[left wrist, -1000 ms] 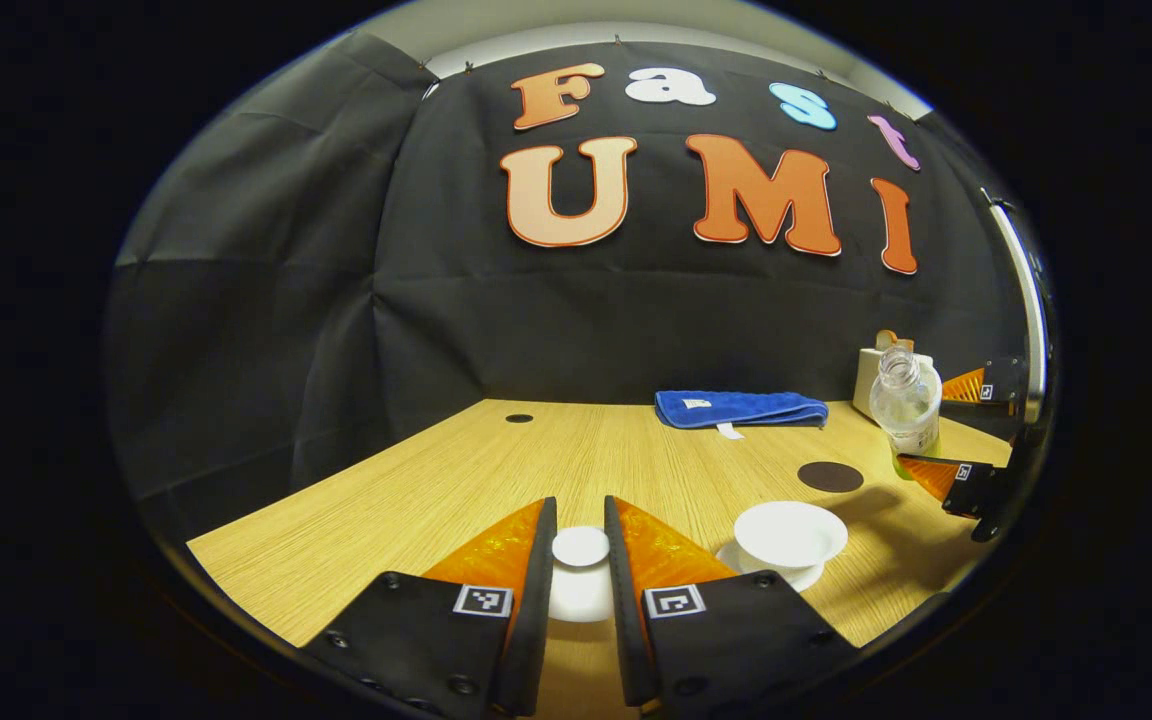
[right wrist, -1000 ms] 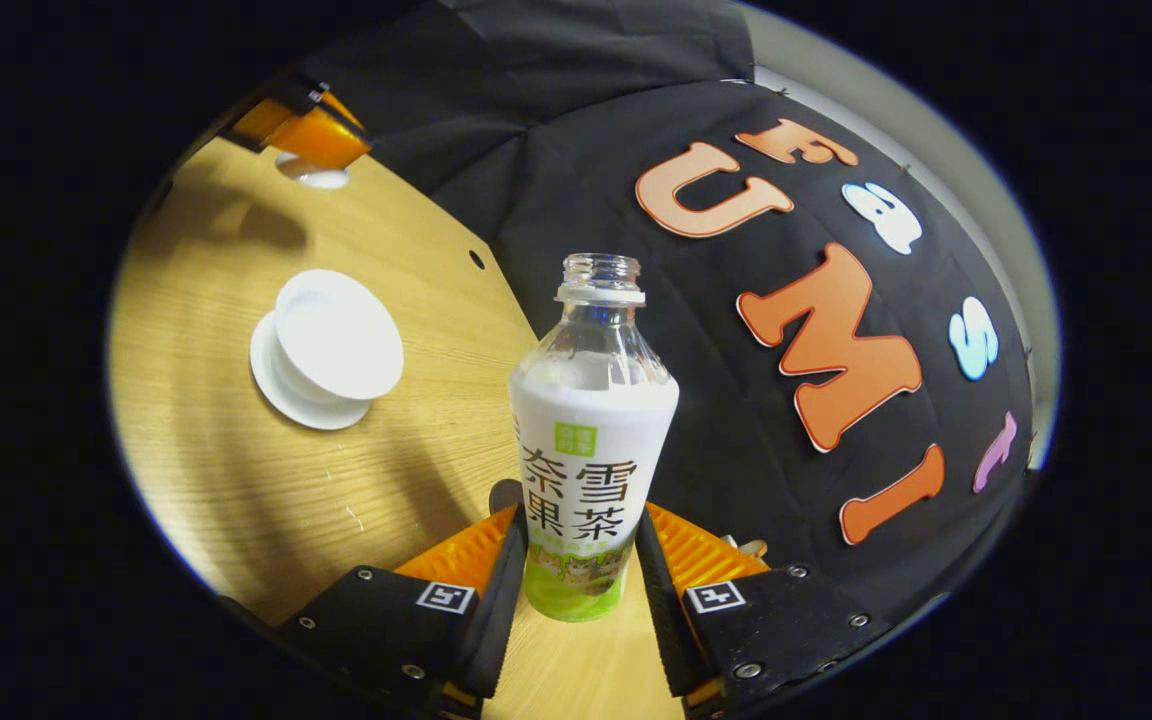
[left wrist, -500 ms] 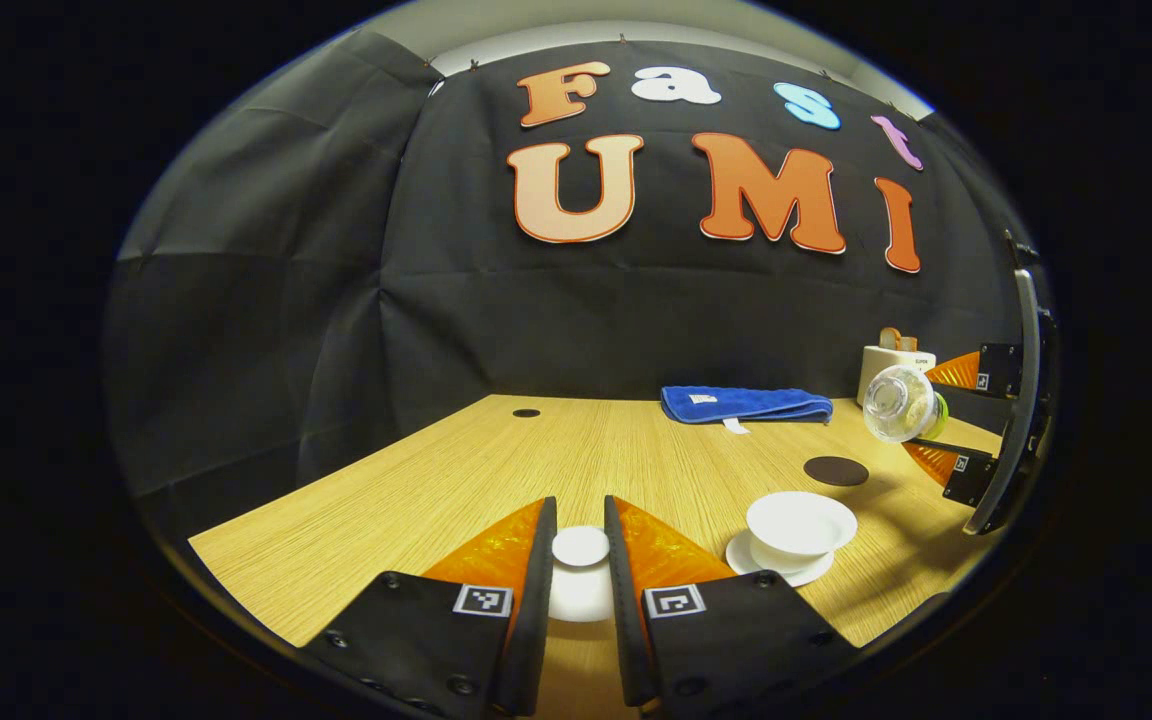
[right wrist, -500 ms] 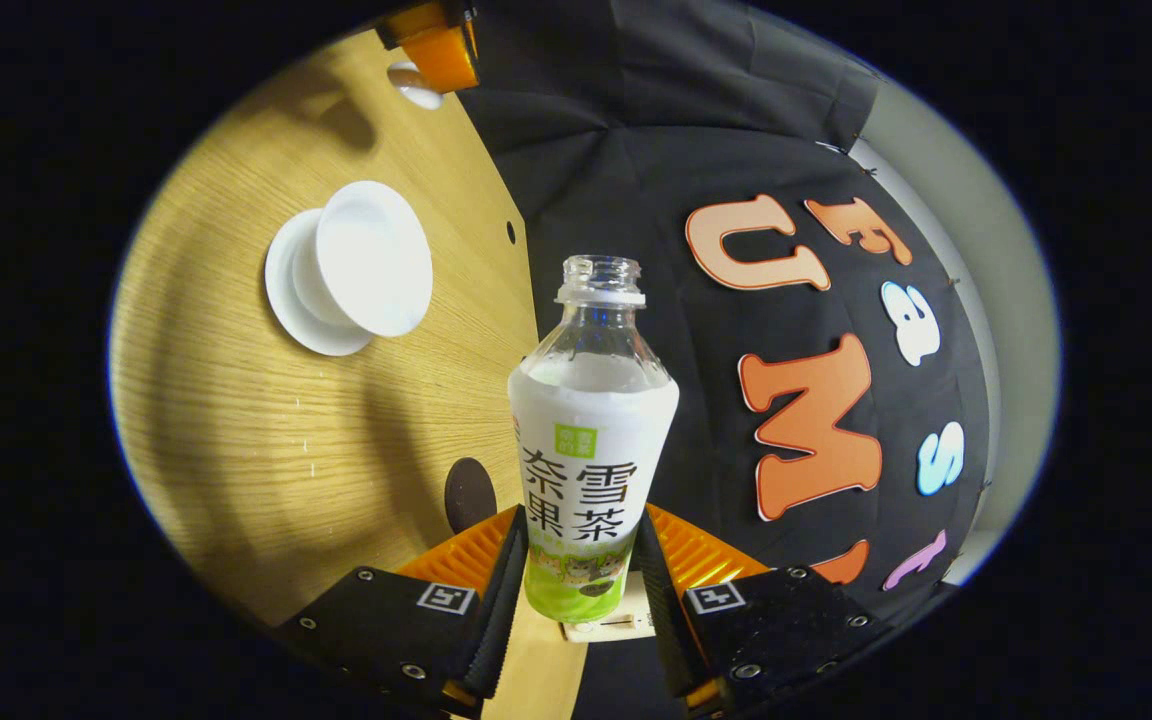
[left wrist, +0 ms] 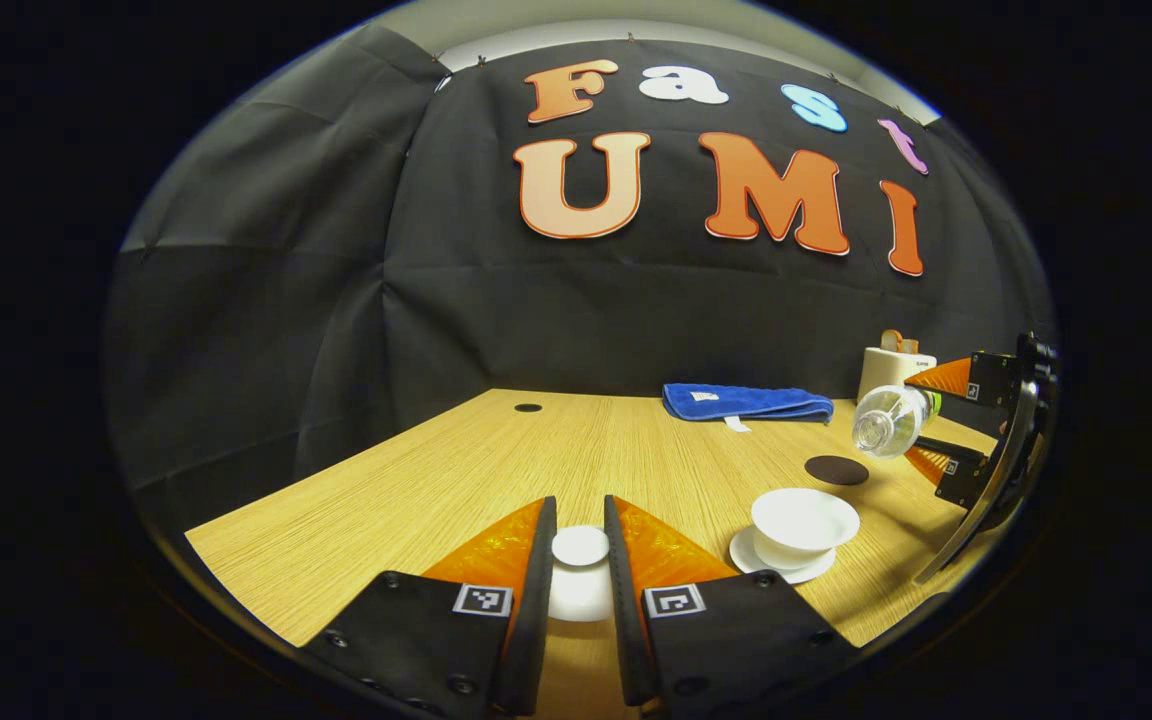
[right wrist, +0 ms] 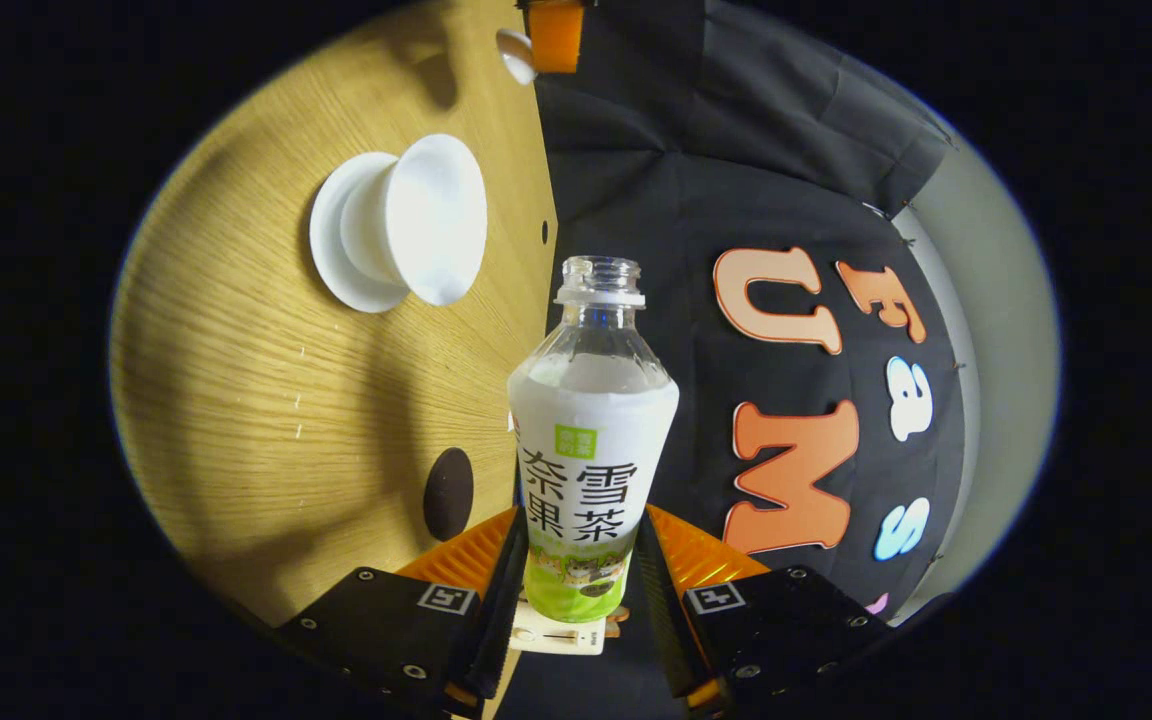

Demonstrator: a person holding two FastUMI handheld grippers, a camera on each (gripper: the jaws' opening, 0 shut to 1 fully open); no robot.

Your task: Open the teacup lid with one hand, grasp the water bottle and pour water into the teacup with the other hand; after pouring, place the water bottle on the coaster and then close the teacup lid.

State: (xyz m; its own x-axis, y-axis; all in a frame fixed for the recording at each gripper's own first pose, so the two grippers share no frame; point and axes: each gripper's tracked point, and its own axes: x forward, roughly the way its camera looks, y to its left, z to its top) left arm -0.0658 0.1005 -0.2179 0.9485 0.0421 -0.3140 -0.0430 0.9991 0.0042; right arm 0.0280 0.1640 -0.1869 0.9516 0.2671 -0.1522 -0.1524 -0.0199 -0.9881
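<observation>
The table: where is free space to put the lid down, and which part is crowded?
The table is bare across its left and middle, from the small hole to the left gripper holding the lid. The right side is crowded: teacup, coaster, blue towel, and the tilted water bottle in the right gripper.

Wooden table (left wrist: 456, 470) bears saucer (left wrist: 748, 562), coaster (left wrist: 836, 470), blue towel (left wrist: 746, 402).

In the left gripper view we see the teacup (left wrist: 803, 526) on its saucer (left wrist: 776, 568) on the table (left wrist: 416, 500), the coaster (left wrist: 836, 469) behind it, and the towel (left wrist: 746, 402) farther back near the wall.
</observation>
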